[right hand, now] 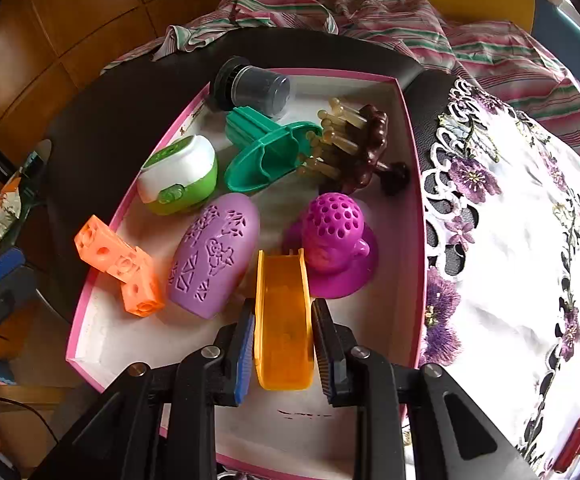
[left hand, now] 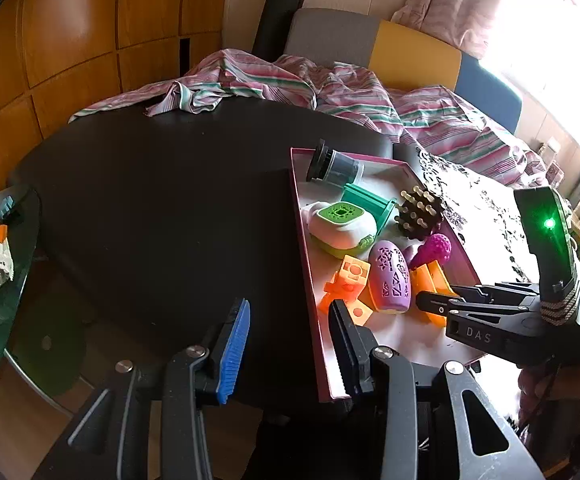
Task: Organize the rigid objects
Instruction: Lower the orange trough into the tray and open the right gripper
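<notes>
Right gripper (right hand: 283,344) has its fingers pressed against both sides of the yellow channel piece (right hand: 283,320), holding it lengthwise over the near end of the pink-rimmed box (right hand: 417,240), probably so it slots between the purple oval (right hand: 211,256) and magenta cup (right hand: 336,240); left gripper (left hand: 290,344) waits wide apart and empty over the dark table (left hand: 161,200), beside the box

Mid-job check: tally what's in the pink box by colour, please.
Orange: 2, block piece and channel piece, the latter between the right gripper fingers
Purple/magenta: 2, oval shell and perforated cup
Green: 2, white-green gadget and teal part
Brown: 1, peg brush
Dark: 1, jar
Total: 8
</notes>
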Demonstrator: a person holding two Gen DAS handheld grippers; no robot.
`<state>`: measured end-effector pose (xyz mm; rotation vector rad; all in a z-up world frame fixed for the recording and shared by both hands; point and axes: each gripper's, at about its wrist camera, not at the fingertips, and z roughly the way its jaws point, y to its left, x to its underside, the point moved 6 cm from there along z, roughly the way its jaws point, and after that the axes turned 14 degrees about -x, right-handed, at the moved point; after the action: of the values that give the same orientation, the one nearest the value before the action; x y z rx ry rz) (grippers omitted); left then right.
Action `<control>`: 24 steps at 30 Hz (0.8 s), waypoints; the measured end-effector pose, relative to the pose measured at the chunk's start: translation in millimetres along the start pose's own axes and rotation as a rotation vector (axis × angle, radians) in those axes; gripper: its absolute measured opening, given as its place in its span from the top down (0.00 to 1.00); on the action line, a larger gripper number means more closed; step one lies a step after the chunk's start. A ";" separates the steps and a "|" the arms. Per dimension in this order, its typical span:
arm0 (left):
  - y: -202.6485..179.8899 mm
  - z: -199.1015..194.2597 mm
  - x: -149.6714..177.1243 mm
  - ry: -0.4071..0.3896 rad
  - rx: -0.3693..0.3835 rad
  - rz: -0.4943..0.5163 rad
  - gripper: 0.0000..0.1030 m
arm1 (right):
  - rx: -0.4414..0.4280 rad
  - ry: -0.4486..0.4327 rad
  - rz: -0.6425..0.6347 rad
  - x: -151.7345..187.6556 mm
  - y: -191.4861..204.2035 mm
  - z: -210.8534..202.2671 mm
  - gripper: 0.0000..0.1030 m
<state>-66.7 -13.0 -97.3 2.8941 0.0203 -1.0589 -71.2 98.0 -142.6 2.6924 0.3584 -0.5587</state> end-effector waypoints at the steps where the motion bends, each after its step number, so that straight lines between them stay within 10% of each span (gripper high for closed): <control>1: 0.1 -0.4 -0.3 -0.001 -0.001 0.001 0.59 | 0.003 0.001 -0.001 -0.3 -0.2 0.1 0.75; 24: -7.4 -9.9 0.8 -0.013 -0.005 0.032 0.55 | -0.045 -0.048 0.044 1.3 -4.1 -22.7 0.67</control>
<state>-59.9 -5.0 -90.7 2.8728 -0.0235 -1.0708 -63.8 111.1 -125.0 2.6322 0.2951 -0.5937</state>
